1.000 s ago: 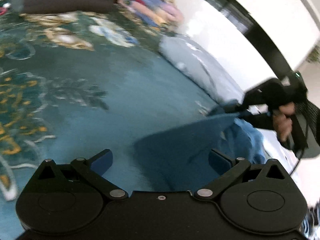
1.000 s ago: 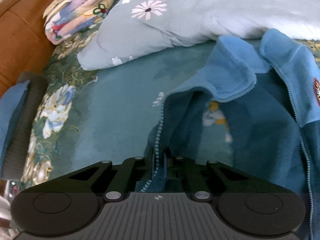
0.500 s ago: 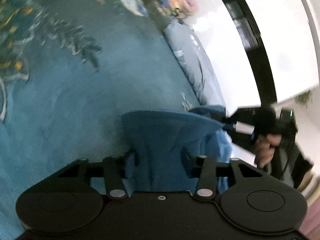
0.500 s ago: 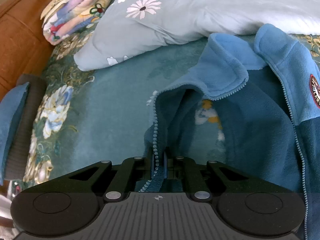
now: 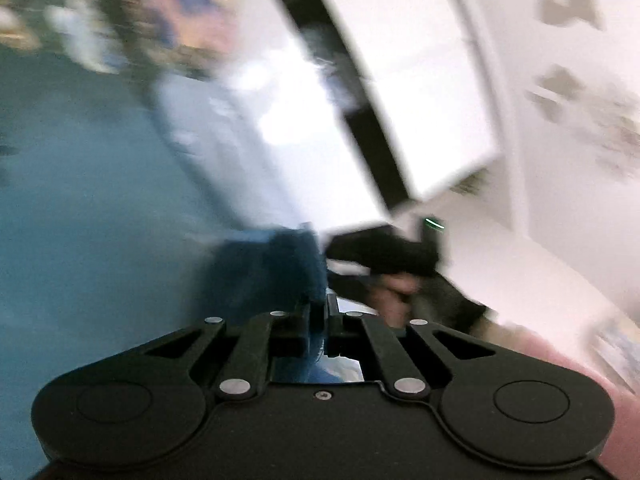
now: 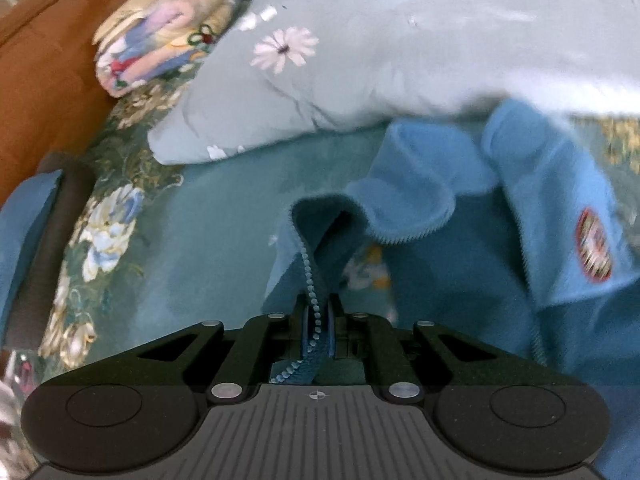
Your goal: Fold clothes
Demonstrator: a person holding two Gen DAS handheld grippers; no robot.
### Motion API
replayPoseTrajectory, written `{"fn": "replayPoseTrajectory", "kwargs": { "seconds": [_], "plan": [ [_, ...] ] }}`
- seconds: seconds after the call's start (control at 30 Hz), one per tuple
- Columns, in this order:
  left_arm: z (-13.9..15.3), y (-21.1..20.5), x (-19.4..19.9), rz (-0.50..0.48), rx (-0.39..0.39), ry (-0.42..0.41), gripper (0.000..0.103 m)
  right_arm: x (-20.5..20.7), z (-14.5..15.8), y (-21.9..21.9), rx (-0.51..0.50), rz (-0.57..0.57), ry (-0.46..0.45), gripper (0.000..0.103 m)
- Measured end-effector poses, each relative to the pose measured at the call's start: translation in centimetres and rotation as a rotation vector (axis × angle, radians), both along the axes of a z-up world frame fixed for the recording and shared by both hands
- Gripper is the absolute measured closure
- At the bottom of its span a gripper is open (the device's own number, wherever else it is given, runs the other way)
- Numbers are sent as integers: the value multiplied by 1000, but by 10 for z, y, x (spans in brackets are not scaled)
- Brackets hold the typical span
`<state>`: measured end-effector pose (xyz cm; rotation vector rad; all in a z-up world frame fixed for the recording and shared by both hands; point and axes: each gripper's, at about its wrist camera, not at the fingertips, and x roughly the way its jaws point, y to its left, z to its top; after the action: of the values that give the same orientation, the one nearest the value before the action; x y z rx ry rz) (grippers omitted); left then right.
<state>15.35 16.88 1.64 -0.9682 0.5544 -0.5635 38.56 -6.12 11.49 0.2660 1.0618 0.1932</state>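
Teal floral bedspread [image 6: 192,240] carries a grey quilt [image 6: 400,52] at its far side; both the left gripper [image 5: 319,312] and the right gripper [image 6: 318,320] pinch the blue jacket [image 6: 460,248].

Teal floral bedspread [image 6: 224,216]; grey daisy-print pillow [image 6: 360,60]; brown wooden headboard [image 6: 44,80]; white wall [image 5: 568,184], bright daylight.

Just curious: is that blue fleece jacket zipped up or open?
Open: the blue fleece jacket has its zipper teeth separated, front panels apart.

the jacket [image 6: 500,248] lay on the bedspread [image 6: 224,240], near right, its zipper edge between the right gripper's [image 6: 318,320] jaws. a pillow [image 6: 400,60] lay behind it, a folded quilt [image 6: 160,48] far left by the headboard [image 6: 44,60].
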Motion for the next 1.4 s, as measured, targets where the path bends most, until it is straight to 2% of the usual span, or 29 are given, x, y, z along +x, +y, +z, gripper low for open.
{"fn": "replayPoseTrajectory", "kwargs": {
  "seconds": [0.1,0.23,0.4,0.5,0.6,0.67,0.7,0.73,0.77,0.83,0.9,1.0,1.17,1.23,1.4],
  "plan": [
    [6,-26,8,-98,-1,-64,101,1,13,-20,-15,25,-31,96],
    [15,-60,19,-228,-2,-150,101,-1,15,-47,-65,33,-29,96],
    [3,-86,37,-306,-1,-85,101,-14,8,-77,-80,3,13,96],
    [-4,-95,45,-336,61,-51,98,-28,13,-89,-115,10,10,96],
    [-12,-99,53,-369,106,-7,97,-49,19,-109,-106,21,24,96],
    [-13,-97,56,-379,131,-5,96,-67,20,-121,-99,23,36,95],
    [-13,-95,57,-382,144,-8,91,-78,19,-126,-82,28,46,93],
    [-14,-92,58,-386,145,-10,77,-90,18,-130,-62,34,56,89],
    [-14,-88,58,-390,139,-12,73,-101,16,-134,-46,40,65,85],
    [-12,-81,55,-387,148,-21,69,-124,10,-139,-16,51,81,72],
    [-12,-76,55,-371,176,-21,66,-143,2,-144,29,50,101,70],
    [-13,-65,58,-315,216,-3,61,-168,-12,-149,94,34,129,67],
    [-20,-30,70,-153,270,56,57,-188,-35,-146,135,26,165,67],
    [-23,-20,74,-109,259,83,53,-192,-45,-143,155,27,178,67],
    [-34,-8,83,-68,219,128,52,-186,-59,-132,138,18,179,66]
  ]
}}
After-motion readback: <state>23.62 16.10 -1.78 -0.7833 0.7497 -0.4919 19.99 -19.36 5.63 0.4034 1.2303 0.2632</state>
